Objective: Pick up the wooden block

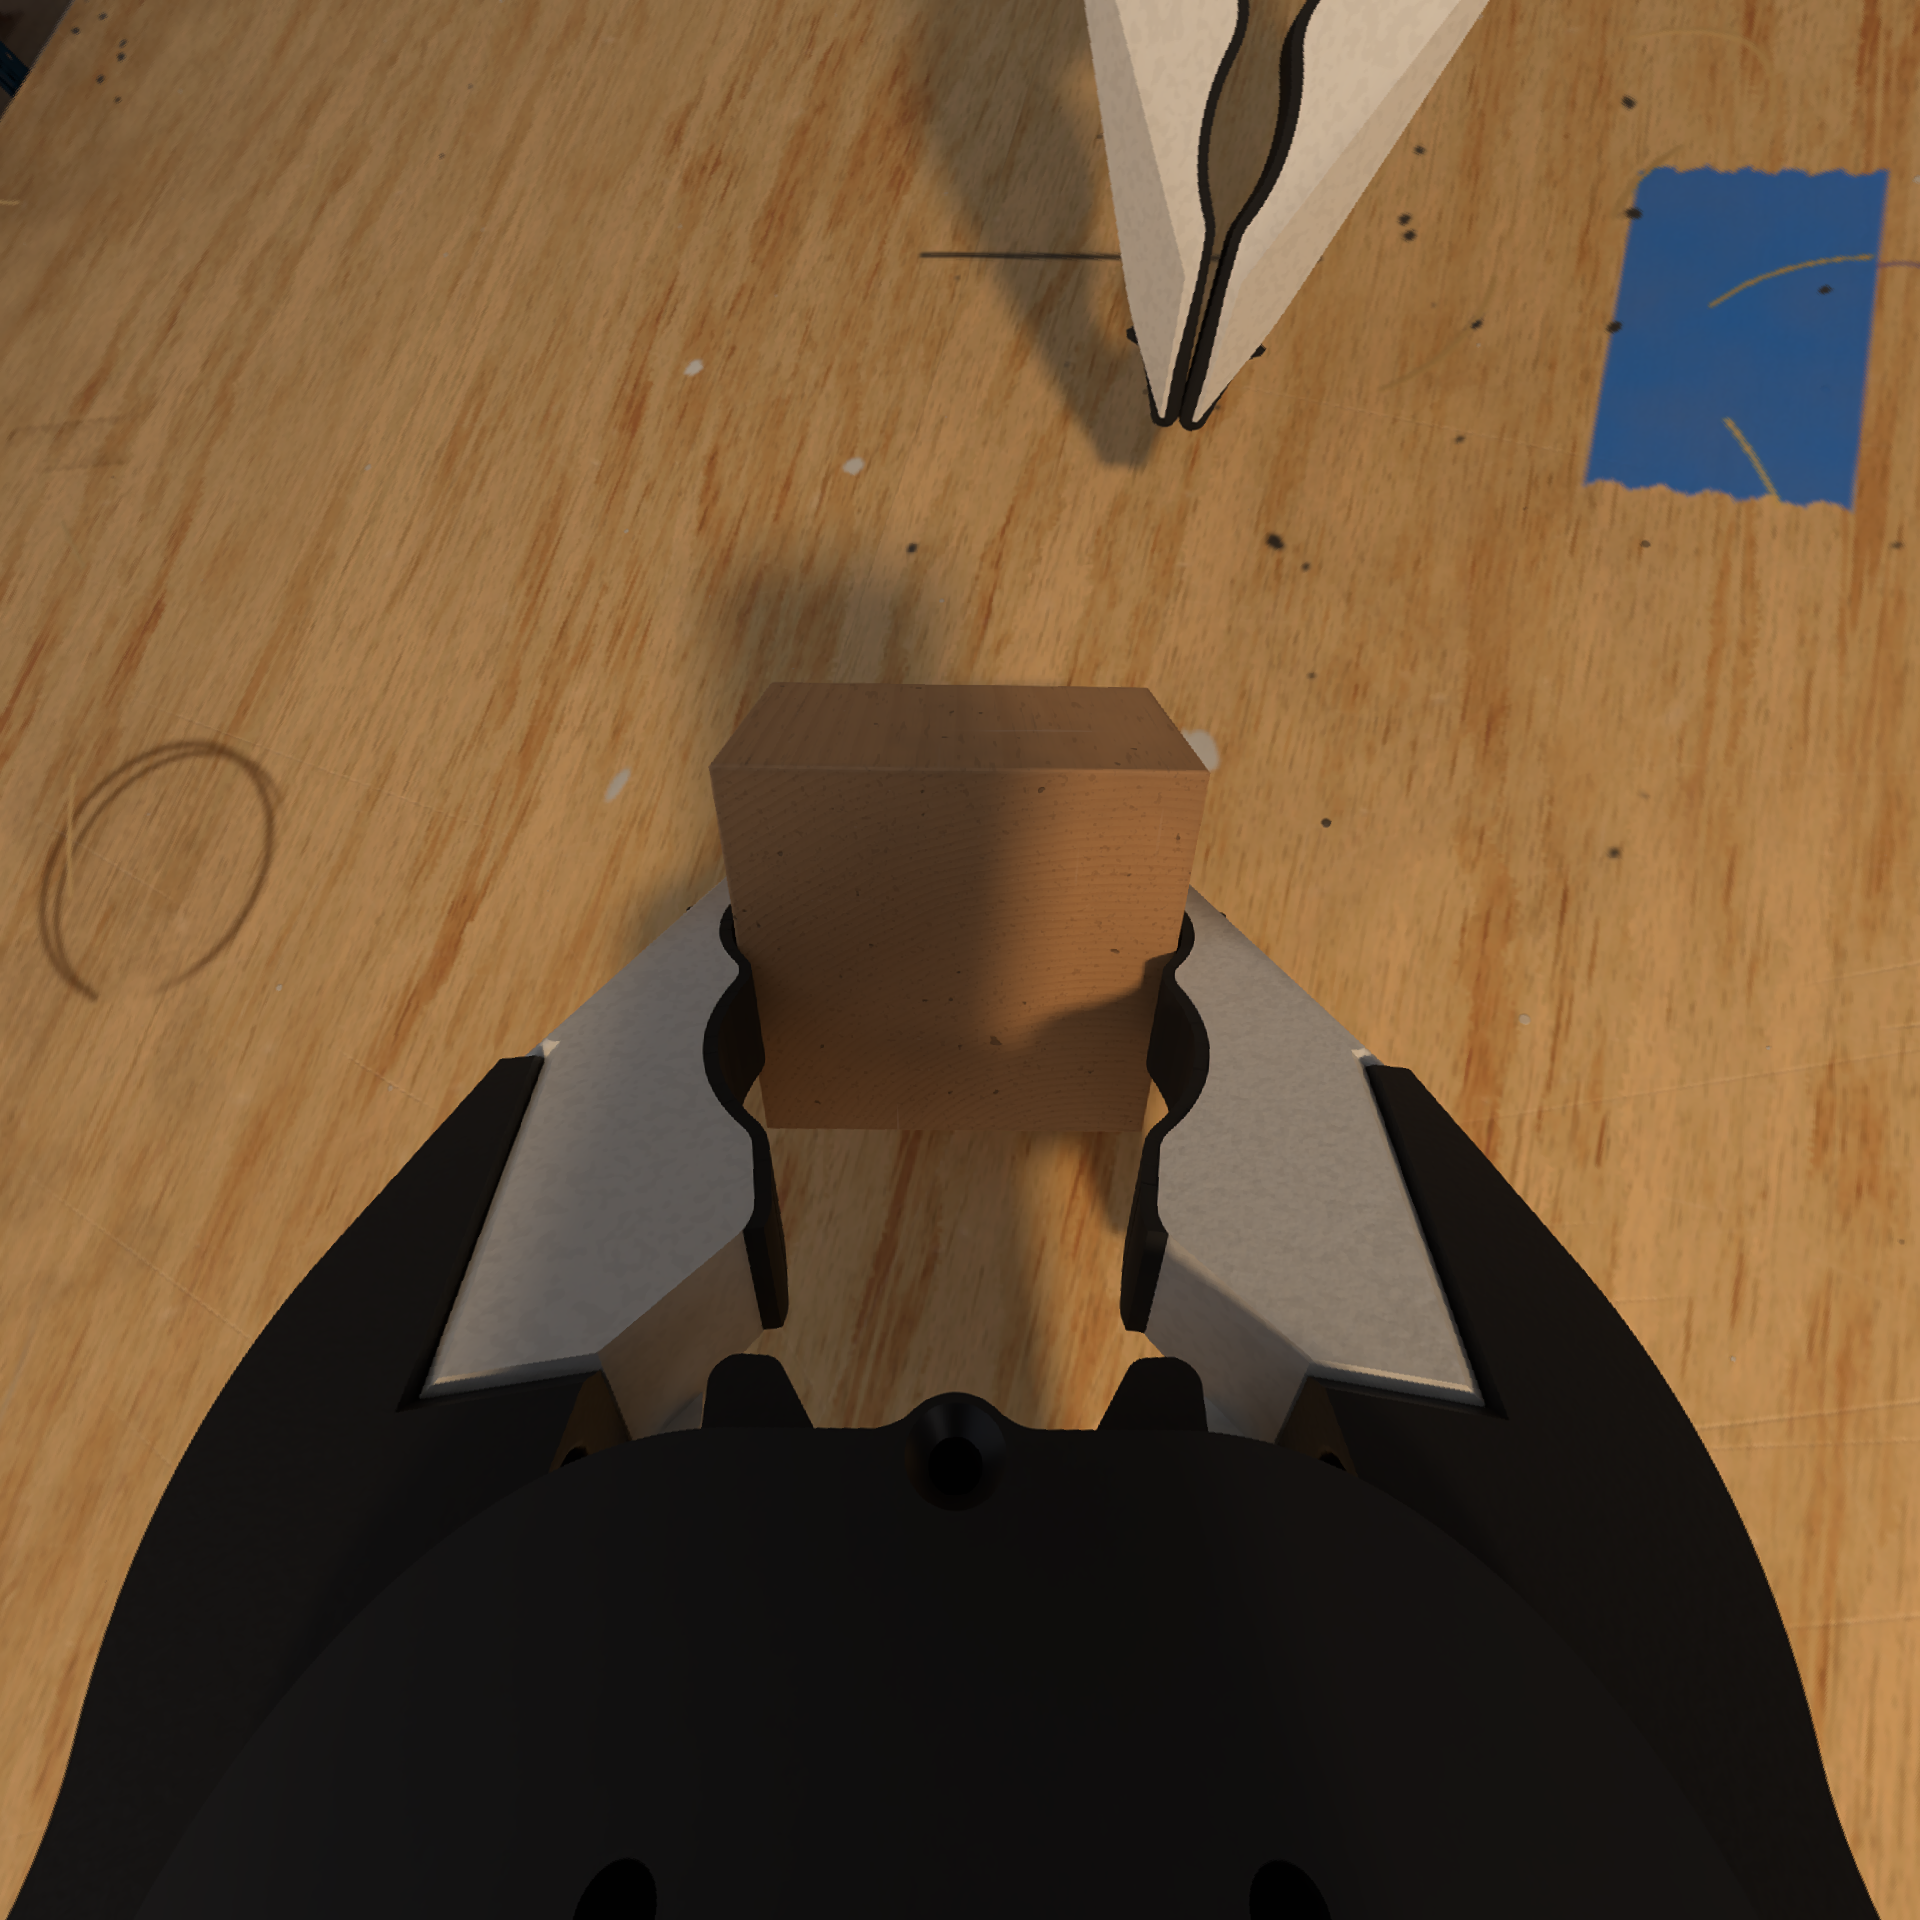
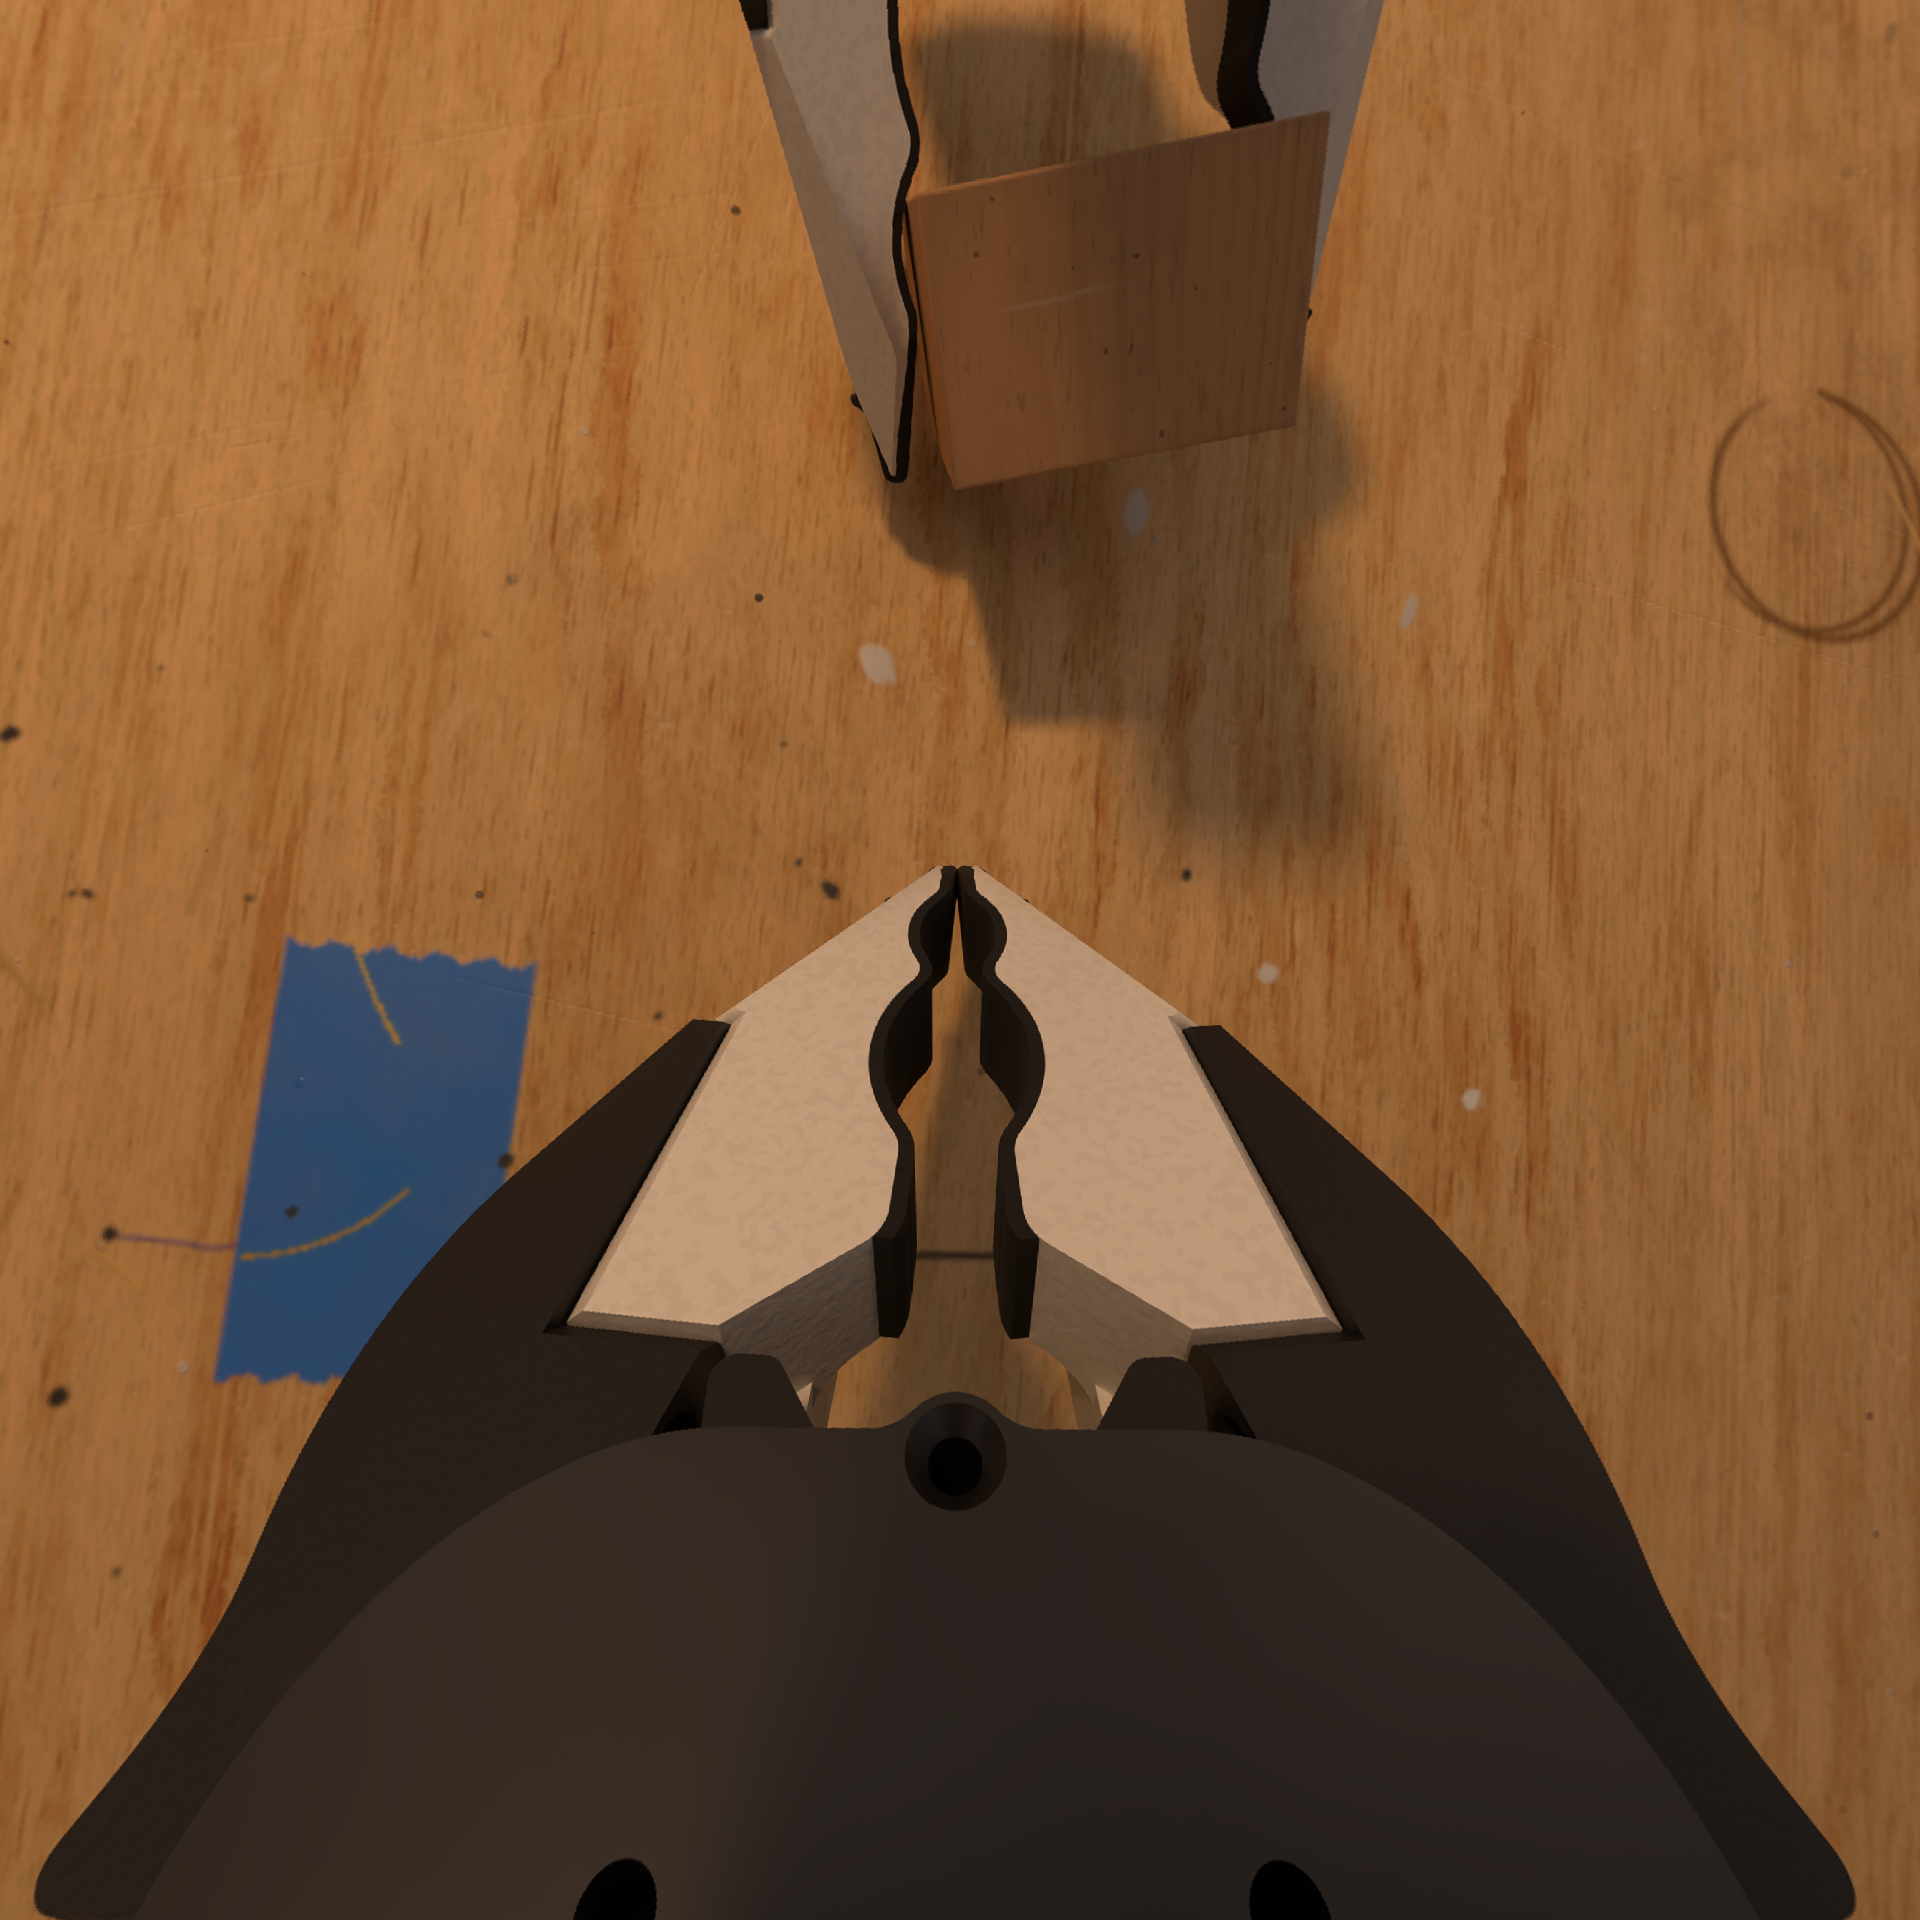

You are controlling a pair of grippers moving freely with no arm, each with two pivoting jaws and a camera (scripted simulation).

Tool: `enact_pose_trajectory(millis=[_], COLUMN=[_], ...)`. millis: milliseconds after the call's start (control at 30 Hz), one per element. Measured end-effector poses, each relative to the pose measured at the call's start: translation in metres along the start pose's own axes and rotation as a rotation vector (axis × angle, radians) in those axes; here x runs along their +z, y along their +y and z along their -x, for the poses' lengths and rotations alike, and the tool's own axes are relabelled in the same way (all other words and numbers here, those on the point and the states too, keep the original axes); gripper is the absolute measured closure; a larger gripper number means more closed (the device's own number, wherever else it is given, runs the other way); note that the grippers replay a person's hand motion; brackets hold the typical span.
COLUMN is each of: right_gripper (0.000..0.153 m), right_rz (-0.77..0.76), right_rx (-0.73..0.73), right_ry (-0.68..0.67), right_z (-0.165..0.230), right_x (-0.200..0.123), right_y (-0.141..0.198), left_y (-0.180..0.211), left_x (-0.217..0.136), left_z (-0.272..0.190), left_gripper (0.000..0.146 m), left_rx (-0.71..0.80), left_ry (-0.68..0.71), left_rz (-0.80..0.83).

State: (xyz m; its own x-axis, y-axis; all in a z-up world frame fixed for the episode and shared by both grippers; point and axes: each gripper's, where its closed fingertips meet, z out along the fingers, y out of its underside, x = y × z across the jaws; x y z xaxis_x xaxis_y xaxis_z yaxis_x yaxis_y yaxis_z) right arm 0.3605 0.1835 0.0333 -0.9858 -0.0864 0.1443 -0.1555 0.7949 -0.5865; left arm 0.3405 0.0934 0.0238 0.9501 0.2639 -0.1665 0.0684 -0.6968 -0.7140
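The wooden block (image 1: pixel 956 904) is a plain light-brown cube. My left gripper (image 1: pixel 956 925) is shut on it, one finger on each side, and holds it above the wooden table; its shadow lies apart on the table. The right wrist view shows the same block (image 2: pixel 1112 301) between the left gripper's fingers (image 2: pixel 862 260) at the top. My right gripper (image 2: pixel 956 878) is shut and empty, fingertips together, hovering over the table. It also shows in the left wrist view (image 1: pixel 1179 410) beyond the block, to the right.
The wooden table (image 1: pixel 416 520) carries a blue tape patch (image 1: pixel 1745 332), also in the right wrist view (image 2: pixel 374 1153). A faint ring stain (image 1: pixel 156 862) lies to the left. Dark specks and pale flecks dot the wood.
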Motion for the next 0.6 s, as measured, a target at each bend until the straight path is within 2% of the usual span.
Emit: enact_pose_trajectory(millis=[333, 600], right_gripper=[0.151, 0.147], right_rz=[0.017, 0.005], right_rx=[-0.011, 0.003], right_ry=[-0.044, -0.027], right_z=[0.0006, -0.0022], right_x=[0.0008, -0.0037], right_y=[-0.0008, 0.0020], left_y=[0.0003, 0.0003], left_x=[-0.0005, -0.0006], left_z=[-0.0002, -0.0001], left_gripper=[0.071, 0.071], left_rx=[-0.002, -0.003], left_ry=[0.007, 0.008], left_rz=[-0.004, -0.005])
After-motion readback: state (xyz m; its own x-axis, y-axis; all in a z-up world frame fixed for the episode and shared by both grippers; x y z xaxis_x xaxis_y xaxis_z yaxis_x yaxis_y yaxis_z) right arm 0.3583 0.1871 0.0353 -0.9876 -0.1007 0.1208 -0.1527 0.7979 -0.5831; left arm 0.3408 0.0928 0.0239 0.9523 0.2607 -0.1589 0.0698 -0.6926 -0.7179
